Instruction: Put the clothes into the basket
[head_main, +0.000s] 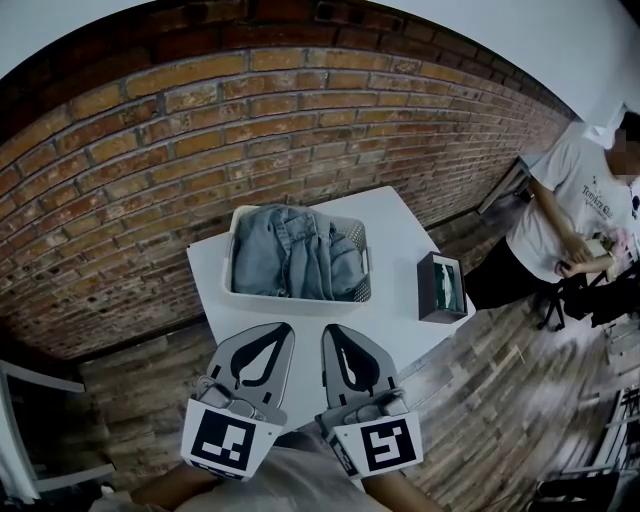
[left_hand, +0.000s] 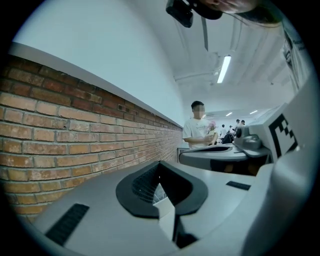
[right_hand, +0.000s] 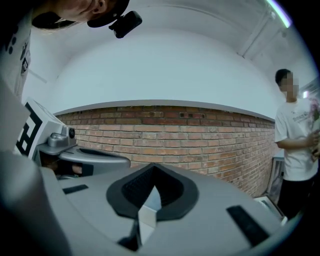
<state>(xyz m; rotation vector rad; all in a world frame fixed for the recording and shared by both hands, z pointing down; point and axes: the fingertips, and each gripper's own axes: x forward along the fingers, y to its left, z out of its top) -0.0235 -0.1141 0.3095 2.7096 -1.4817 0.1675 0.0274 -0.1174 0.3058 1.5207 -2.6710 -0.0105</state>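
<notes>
Brick wall (head_main: 200, 130) backs a white bench (head_main: 400, 225). On it, a perforated basket (head_main: 238, 292) already holds the clothes (head_main: 295, 258). They look like soft, limp, weighty denim, best pinched at a raised fold. A small dark box (head_main: 440, 288) sits beside it, contents unclear. The left gripper (head_main: 272, 335) and right gripper (head_main: 338, 338) have their fingers pressed together, empty.

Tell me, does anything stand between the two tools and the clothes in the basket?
Nothing visible does. Only bare white table lies between the left tool, the right tool and the basket, where the clothes already lie. The black box stands to the basket's right, off that path. Both tools are shut and empty.
</notes>
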